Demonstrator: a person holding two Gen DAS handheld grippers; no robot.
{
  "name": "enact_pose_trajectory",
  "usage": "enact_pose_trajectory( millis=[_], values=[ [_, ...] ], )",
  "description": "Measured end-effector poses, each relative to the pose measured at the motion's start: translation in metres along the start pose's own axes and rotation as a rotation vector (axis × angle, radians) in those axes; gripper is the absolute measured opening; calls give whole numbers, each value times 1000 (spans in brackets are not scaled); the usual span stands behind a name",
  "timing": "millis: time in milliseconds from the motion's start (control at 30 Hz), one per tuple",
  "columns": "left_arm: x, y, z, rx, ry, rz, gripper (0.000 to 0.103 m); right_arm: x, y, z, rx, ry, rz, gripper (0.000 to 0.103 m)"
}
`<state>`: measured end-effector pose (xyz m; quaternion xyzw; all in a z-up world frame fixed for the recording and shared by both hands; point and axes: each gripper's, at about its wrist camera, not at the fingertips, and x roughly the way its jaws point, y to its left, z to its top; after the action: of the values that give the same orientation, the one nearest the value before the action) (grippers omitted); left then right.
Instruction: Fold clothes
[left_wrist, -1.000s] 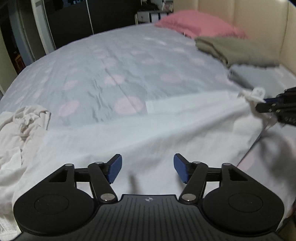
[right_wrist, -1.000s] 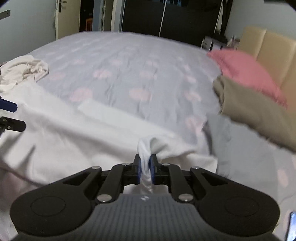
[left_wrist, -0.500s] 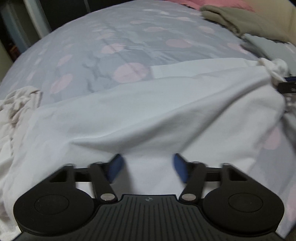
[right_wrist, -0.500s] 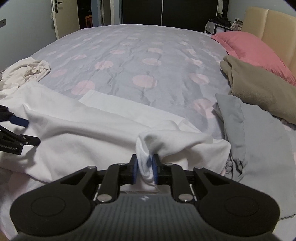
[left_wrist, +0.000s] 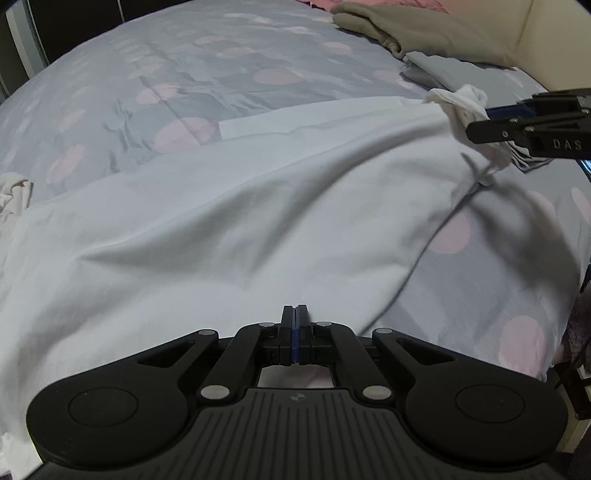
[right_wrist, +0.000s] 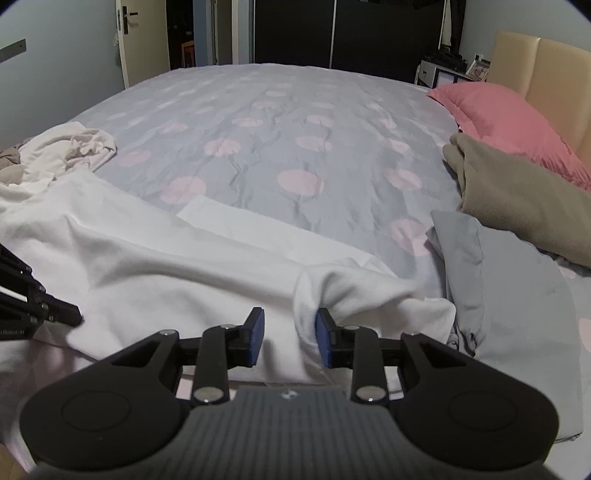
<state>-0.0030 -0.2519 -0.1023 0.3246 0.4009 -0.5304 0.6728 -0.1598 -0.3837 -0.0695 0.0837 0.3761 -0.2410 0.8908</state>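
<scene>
Left wrist view – garment: a white garment (left_wrist: 240, 221) lies spread on the bed (left_wrist: 184, 74), over the grey bedspread with pink dots. Its long axis runs across the picture, from the near left edge to a bunched end at the far right.
Left wrist view – left gripper (left_wrist: 294, 317): its blue pads are pressed flat together at the near hem of the garment. Whether any cloth is caught between them cannot be told.
Left wrist view – right gripper (left_wrist: 491, 118): seen from the side at the right edge, its tip at the bunched white end.
Left wrist view – only here: the bare bedspread to the right of the garment's edge, and a dark furry thing (left_wrist: 581, 325) at the right border.
Left wrist view – change: half a second ago the left jaws stood wide apart; now they are closed.

Right wrist view – garment: the same white garment (right_wrist: 166, 266) stretches from the left border to a twisted bunch between the fingers.
Right wrist view – right gripper (right_wrist: 289, 334): jaws parted; the bunch touches the right pad, and the left pad stands clear of it.
Right wrist view – change: half a second ago these pads pinched the bunch; now they have let go.
Right wrist view – left gripper (right_wrist: 55, 312): only its dark side shows at the left border.
Right wrist view – only here: a pink pillow (right_wrist: 506, 118), a tan folded cloth (right_wrist: 524, 203), a grey folded cloth (right_wrist: 509, 295) just right of the garment, a crumpled cream garment (right_wrist: 70, 147) at far left, and the headboard (right_wrist: 546, 70).
</scene>
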Motion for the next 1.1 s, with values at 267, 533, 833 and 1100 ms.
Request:
enact_pose_trajectory(
  millis=[267, 533, 833, 1100],
  values=[
    [-29, -20, -20, 104, -69, 58, 54, -26, 3, 0, 7, -54, 27, 47],
    [-15, -30, -52, 246, -14, 214, 62, -23, 46, -16, -180, -21, 124, 68],
    [-2, -13, -59, 189, -24, 325, 48, 10, 88, -46, -491, 40, 91, 68],
    [-30, 8, -40, 34, -168, 294, 7, 39, 95, -60, -789, -10, -179, 58]
  ],
)
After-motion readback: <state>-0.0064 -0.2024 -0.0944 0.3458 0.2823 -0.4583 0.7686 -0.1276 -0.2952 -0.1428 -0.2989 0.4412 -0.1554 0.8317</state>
